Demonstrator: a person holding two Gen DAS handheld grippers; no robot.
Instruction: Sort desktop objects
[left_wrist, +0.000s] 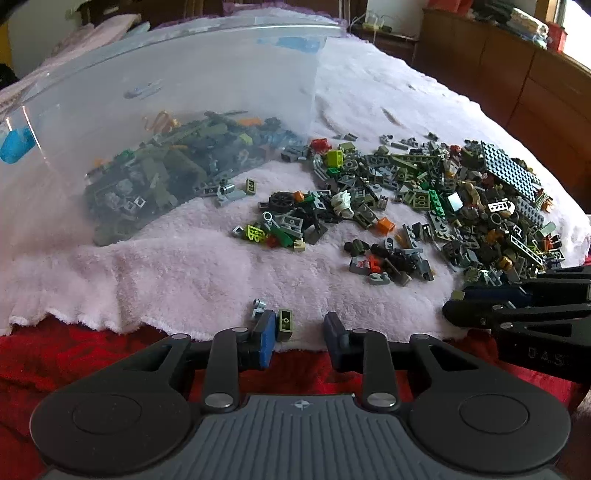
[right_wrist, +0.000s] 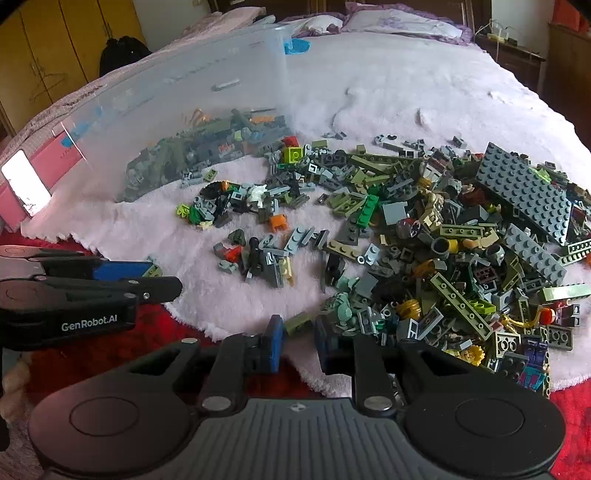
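Observation:
A big heap of small building bricks (left_wrist: 480, 206) (right_wrist: 443, 258) lies on a pale pink fleece. A clear plastic bin (left_wrist: 155, 122) (right_wrist: 192, 110) lies on its side at the left with many bricks inside. My left gripper (left_wrist: 300, 332) is open at the fleece's near edge; a small olive brick (left_wrist: 284, 323) sits between its fingers, against the left pad. A small olive brick (right_wrist: 301, 320) lies between the open fingers of my right gripper (right_wrist: 299, 341), at the heap's near edge. Each gripper shows from the side in the other's view (left_wrist: 517, 306) (right_wrist: 110, 284).
A smaller cluster of bricks (left_wrist: 295, 218) (right_wrist: 236, 199) lies between bin and heap. A large grey studded plate (left_wrist: 513, 173) (right_wrist: 524, 192) rests on the heap's far right. Red blanket (left_wrist: 74, 362) lies under the fleece. Wooden furniture (left_wrist: 517, 74) stands behind the bed.

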